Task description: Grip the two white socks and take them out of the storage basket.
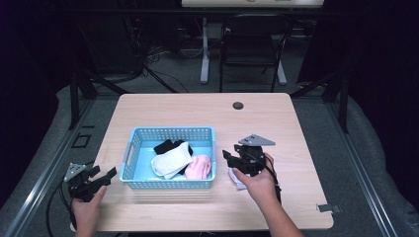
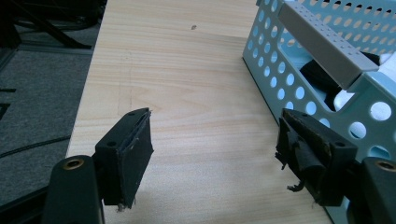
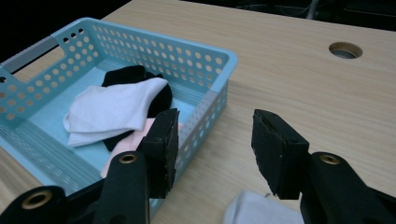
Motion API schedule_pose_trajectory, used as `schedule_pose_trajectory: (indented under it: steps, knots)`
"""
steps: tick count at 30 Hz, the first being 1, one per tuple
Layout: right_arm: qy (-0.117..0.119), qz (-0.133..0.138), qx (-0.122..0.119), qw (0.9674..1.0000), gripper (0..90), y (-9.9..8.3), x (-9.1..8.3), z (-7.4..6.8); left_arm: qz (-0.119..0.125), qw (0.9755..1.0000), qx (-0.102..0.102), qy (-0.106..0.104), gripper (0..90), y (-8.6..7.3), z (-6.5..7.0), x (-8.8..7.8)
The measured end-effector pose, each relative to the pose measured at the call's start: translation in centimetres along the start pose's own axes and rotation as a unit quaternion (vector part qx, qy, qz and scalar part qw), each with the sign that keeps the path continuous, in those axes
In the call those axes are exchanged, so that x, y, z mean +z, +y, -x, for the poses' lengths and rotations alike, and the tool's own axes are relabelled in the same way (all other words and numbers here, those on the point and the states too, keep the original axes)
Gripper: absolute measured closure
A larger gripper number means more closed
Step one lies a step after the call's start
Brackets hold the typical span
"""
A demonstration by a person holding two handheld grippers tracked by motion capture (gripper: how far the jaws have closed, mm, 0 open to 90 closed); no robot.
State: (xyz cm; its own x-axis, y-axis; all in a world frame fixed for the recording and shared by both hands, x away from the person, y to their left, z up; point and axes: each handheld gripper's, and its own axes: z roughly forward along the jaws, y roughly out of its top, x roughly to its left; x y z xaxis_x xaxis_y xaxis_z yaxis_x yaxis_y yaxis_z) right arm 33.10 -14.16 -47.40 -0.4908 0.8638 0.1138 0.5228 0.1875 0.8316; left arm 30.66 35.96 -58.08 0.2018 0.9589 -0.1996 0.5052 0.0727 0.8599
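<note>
Both grippers gape wide, nothing between the jaws. Right gripper (image 3: 215, 154) hovers over a white sock (image 3: 261, 210) on the table (image 1: 276, 123), just beside the basket (image 1: 170, 132). Left gripper (image 2: 215, 156) sits at the basket's left end. Basket holds white (image 1: 171, 160), black and pink socks. No readable writing.

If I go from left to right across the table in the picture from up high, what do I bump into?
Left claw → blue basket → white sock → pink sock → right claw.
</note>
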Motion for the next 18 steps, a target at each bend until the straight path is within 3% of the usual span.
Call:
schedule_pose_trajectory:
  steps: [8,18]
  knots:
    - [0.011,-0.018,-0.024,0.9995,52.7,2.6,1.1,-2.0,-0.003,1.0000,-0.001,-0.002,26.6,0.0,-0.1,-0.1]
    - [0.021,-0.048,-0.041,0.9978,54.0,5.1,4.4,-4.4,-0.001,1.0000,-0.002,-0.002,26.6,0.1,-0.1,-0.1]
